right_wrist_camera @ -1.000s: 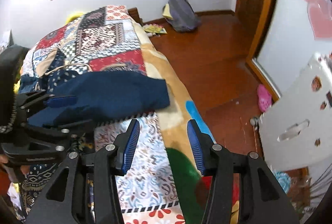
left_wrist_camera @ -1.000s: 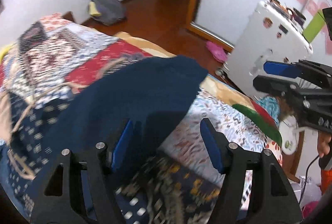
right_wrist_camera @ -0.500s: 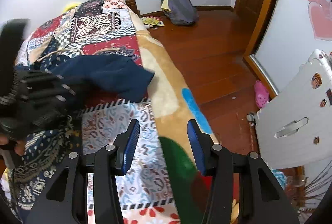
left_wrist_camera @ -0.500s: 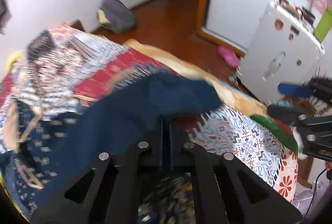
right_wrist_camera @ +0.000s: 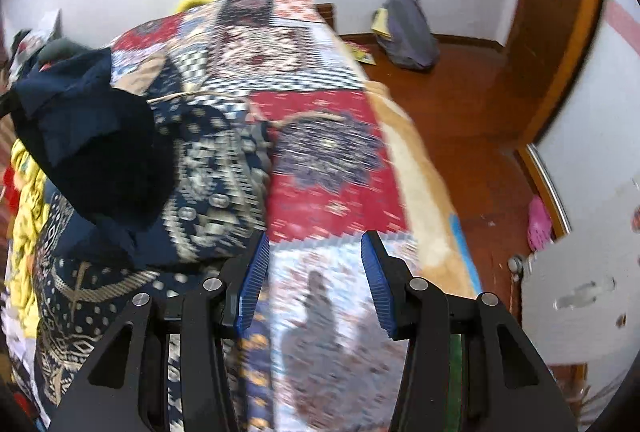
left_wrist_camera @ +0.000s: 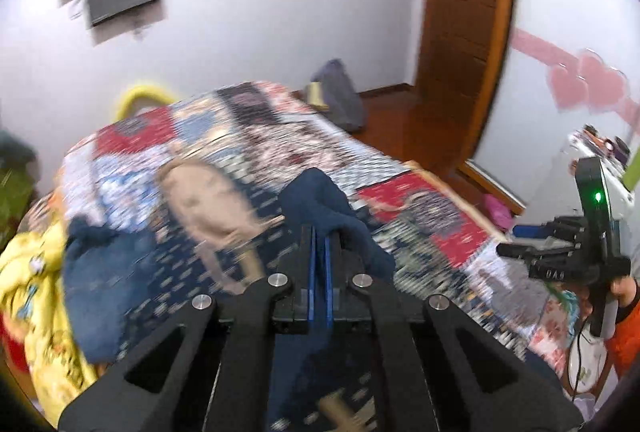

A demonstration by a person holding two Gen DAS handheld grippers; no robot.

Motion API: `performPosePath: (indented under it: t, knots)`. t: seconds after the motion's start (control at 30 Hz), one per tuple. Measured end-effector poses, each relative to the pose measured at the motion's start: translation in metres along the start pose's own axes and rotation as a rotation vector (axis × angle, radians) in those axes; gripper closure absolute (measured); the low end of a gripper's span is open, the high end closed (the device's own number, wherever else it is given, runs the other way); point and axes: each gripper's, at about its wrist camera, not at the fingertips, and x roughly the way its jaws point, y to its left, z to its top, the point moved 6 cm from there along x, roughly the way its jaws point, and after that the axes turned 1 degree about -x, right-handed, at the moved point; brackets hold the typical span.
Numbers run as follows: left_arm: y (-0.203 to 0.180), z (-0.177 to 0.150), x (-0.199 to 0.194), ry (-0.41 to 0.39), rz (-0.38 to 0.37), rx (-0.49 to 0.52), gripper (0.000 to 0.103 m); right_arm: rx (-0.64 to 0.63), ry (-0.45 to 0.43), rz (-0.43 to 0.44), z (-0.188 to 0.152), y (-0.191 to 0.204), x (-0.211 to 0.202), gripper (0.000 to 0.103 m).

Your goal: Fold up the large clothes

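My left gripper (left_wrist_camera: 319, 240) is shut on a navy blue garment (left_wrist_camera: 324, 204), which bunches over its fingertips above the patterned bedspread (left_wrist_camera: 248, 136). In the right wrist view the same navy garment (right_wrist_camera: 92, 136) hangs lifted at the left over the bedspread (right_wrist_camera: 332, 168). My right gripper (right_wrist_camera: 312, 272) is open and empty above the bed's near right part; it also shows at the right edge of the left wrist view (left_wrist_camera: 520, 238). Both views are motion-blurred.
A yellow cloth (left_wrist_camera: 36, 296) and a blue cloth (left_wrist_camera: 100, 284) lie at the bed's left. A grey bag (right_wrist_camera: 408, 32) sits on the wooden floor by the wall. A white fridge (right_wrist_camera: 580, 292) stands right, a wooden door frame (left_wrist_camera: 464, 32) beyond.
My left gripper closed on the navy garment and lifted it leftward and back across the bed. The right gripper stayed open and swung to face up the bed.
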Motion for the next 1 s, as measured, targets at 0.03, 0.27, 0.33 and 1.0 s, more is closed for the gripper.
performPosePath:
  t: [0.03,0.27,0.33,1.0]
  knots:
    - [0.008,-0.007,-0.002,0.004,0.009,-0.013,0.100,-0.019,0.011,0.015,0.003,0.010,0.006,0.058]
    - [0.072,-0.073,-0.001,0.073,0.060,-0.171,0.101,-0.063,0.097,0.036,0.007,0.047,0.044,0.058]
    - [0.083,-0.095,0.005,0.111,0.075,-0.195,0.101,-0.087,0.134,0.019,0.002,0.052,0.056,0.058]
    - [0.065,-0.152,0.012,0.248,0.143,-0.061,0.045,-0.160,0.114,-0.018,-0.009,0.073,0.033,0.055]
